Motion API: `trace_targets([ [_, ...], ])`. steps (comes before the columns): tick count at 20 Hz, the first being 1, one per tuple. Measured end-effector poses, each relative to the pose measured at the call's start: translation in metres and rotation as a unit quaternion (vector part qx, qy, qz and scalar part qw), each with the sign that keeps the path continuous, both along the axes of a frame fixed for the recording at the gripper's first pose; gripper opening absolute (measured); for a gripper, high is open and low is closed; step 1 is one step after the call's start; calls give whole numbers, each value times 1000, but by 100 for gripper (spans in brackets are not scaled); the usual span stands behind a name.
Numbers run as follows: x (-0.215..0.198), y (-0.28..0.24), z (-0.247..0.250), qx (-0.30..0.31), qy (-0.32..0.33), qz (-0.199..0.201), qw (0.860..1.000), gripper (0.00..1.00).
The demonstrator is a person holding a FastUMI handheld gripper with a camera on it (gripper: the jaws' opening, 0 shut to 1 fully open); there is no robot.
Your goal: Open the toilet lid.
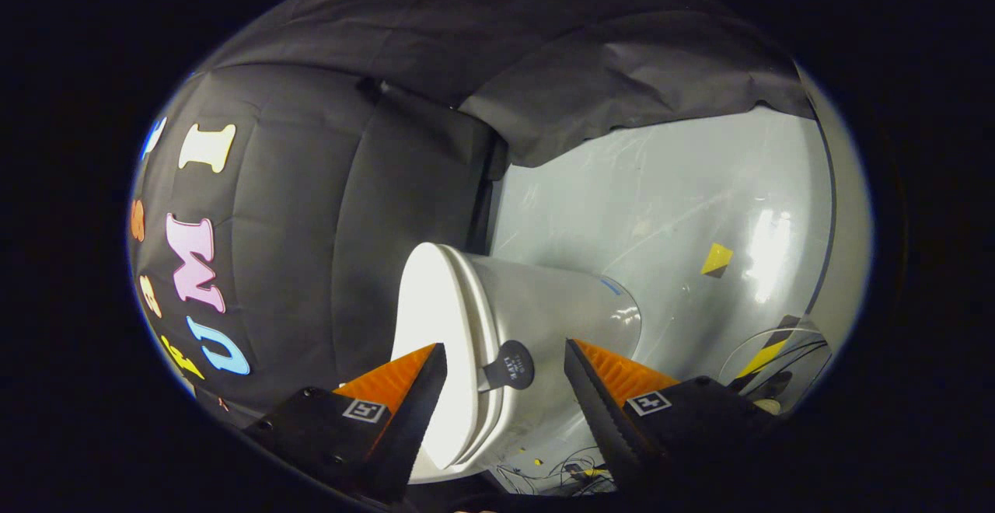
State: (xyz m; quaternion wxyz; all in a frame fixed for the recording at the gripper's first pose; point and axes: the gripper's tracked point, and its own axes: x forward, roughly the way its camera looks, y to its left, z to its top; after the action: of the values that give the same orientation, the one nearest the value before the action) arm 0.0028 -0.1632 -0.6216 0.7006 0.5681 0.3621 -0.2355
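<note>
The gripper has its fingers spread wide and holds nothing; the two orange-faced fingers stand well apart with open space between them. Just ahead of them, in that gap, sits the toilet, seen tilted because the gripper is rolled to one side. Its white lid is still down on the bowl, nearer the left finger, and a small dark round tab sticks out from the rim edge between the fingers. Beyond the toilet lies the pale grey floor with a yellow mark, and loose cables trail near the right finger. The step in hand looks like the approach to the lid's edge. To do it well, line the fingers up on the tab or the lid's lip alone, not the seat under it, close firmly, then swing the lid in an arc about its hinge instead of pulling straight.
</note>
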Motion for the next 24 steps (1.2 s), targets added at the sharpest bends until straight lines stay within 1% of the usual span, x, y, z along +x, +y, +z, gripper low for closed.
trace_targets([
  [2,2,3,-6,19,-5,-8,1000,97],
  [4,3,5,-12,30,-12,-21,999,91],
  [5,2,8,-17,37,-12,-27,999,91],
  [9,8,19,-29,69,-30,-34,997,54],
  [10,11,20,-29,75,-41,-36,996,50],
  [13,19,25,-28,98,-71,-45,992,50],
  [16,21,22,-30,99,-86,-53,990,50],
  [17,33,32,-42,101,-86,-57,990,50],
  [18,17,22,-33,104,-89,-62,989,13],
  [20,24,23,-29,103,-96,-61,988,13],
  [24,25,27,-29,105,-99,-55,988,13],
])
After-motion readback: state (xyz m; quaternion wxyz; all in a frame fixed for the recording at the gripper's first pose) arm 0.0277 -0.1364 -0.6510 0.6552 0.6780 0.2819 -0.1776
